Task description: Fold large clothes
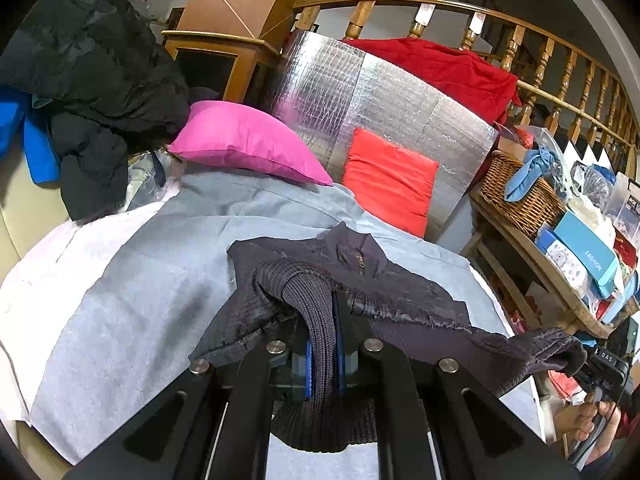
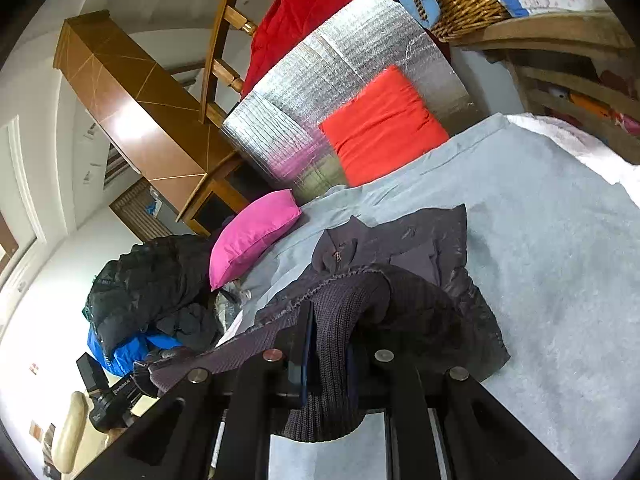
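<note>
Wicker basket (image 1: 520, 196) with blue cloth (image 1: 528, 170)

Jacket (image 1: 400, 280) lies on sheet (image 1: 160, 280), two cushions (image 1: 248, 140) behind it against foil panel (image 1: 400, 100), basket (image 1: 520, 196) to the right.

From my left camera, the knit hem of the dark jacket (image 1: 320, 344) covers my left gripper's (image 1: 323, 360) fingertips. The right gripper (image 1: 596, 364) sits at the frame's edge, mostly cut off. The lettering on the boxes (image 1: 588, 252) on the shelf is largely too small to read.
</note>
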Motion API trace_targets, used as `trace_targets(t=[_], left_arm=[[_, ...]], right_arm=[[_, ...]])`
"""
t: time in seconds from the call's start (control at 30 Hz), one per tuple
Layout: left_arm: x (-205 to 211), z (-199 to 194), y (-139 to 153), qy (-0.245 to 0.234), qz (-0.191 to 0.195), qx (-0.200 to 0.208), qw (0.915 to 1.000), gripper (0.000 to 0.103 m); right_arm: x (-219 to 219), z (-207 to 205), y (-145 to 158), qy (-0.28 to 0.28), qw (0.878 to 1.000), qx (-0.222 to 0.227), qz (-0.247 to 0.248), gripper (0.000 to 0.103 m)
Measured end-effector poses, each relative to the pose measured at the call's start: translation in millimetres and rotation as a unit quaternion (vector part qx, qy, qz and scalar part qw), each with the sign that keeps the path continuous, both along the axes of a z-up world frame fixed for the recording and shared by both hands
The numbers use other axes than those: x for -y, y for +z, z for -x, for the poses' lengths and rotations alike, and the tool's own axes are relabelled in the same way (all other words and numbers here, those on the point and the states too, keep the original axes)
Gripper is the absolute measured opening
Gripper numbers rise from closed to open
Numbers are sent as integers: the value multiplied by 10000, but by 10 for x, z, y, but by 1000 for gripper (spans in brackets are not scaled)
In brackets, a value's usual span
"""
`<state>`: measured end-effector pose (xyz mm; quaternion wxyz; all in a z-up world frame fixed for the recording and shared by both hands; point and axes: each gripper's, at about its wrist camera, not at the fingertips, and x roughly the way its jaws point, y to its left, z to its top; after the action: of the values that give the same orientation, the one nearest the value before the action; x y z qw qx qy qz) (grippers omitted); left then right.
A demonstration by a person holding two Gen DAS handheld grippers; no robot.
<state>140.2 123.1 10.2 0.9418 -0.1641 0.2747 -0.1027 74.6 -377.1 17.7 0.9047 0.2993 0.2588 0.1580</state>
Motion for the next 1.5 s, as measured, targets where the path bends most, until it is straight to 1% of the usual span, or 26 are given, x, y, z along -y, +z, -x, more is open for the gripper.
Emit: trace_targets(t=[0.33,0.63,0.87,1.07,1.5], left_arm=[[44,-202,100,43,-186,107,9998,9],[100,-508,234,127,-348,265,9990,9],[185,-767,255,214,-460,261,9984,9],[193,-894,242,238,-474,223,9983,9],[167,-1031,276,218,-476,244,9983,9]], right_arm=[[-16,-155,110,-105,9997,128,205,14],[-85,-403,308,-218,9983,310,432,14],[-119,-648,373,-348,9973,370,534,14],[-147,-839,390,-425,9967,311,612,14],[-206,-983,525,-470,9952,353,786,14]])
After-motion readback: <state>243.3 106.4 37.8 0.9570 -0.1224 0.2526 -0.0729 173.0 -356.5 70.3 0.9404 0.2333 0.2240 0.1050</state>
